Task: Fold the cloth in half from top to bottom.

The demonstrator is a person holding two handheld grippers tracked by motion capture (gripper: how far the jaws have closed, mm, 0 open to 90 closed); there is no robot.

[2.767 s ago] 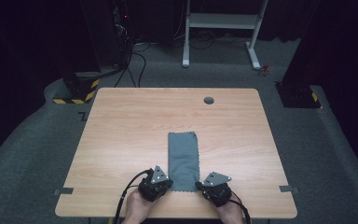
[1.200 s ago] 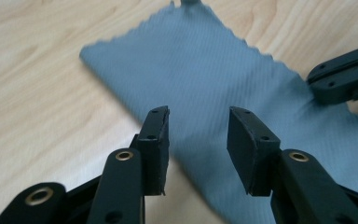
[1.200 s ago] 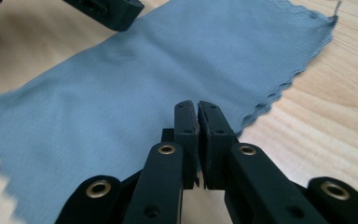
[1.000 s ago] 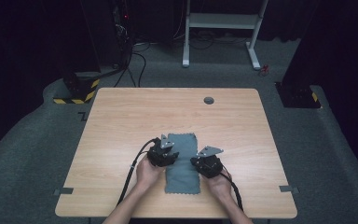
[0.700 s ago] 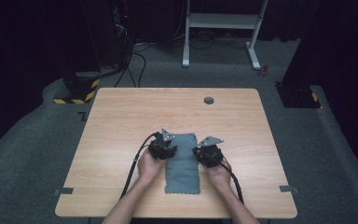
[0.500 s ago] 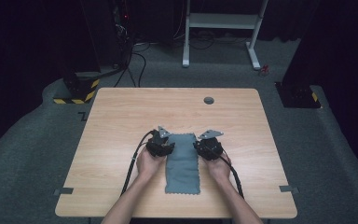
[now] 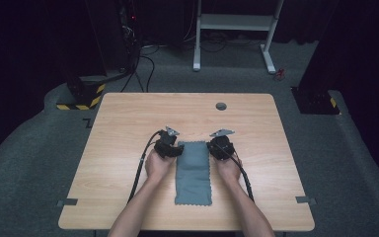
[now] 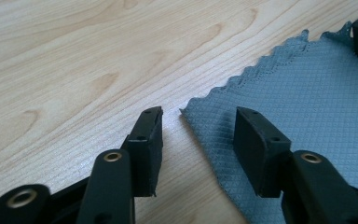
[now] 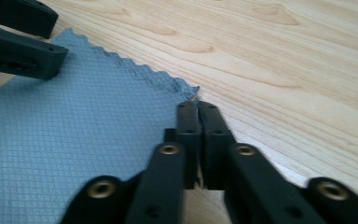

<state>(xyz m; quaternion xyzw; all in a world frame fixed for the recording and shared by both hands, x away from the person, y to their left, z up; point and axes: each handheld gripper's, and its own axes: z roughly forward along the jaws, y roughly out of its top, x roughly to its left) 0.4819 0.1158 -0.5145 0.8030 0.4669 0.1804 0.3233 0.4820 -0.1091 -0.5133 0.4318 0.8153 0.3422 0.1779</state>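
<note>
Wooden table (image 7: pixel 128 118) carried a grey cloth (image 7: pixel 193 173) at lower centre; left gripper (image 8: pixel 198 128) was spreading, straddling a corner; right gripper (image 9: pixel 197 109) was clenched at its corner.

Matt waffle-weave cloth (image 7: pixel 193 170), wood-grain table (image 7: pixel 128 123)

Grey cloth (image 7: pixel 193 173) flat on wooden table (image 7: pixel 118 128); left gripper (image 7: pixel 168 144) and right gripper (image 7: pixel 221 144) at its far corners. Round grommet (image 7: pixel 221 106) beyond.

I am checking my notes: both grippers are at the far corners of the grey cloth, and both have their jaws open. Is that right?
Not quite. The left gripper is open, but the right gripper is shut at the corner of the grey cloth, as the right gripper view shows.
</note>
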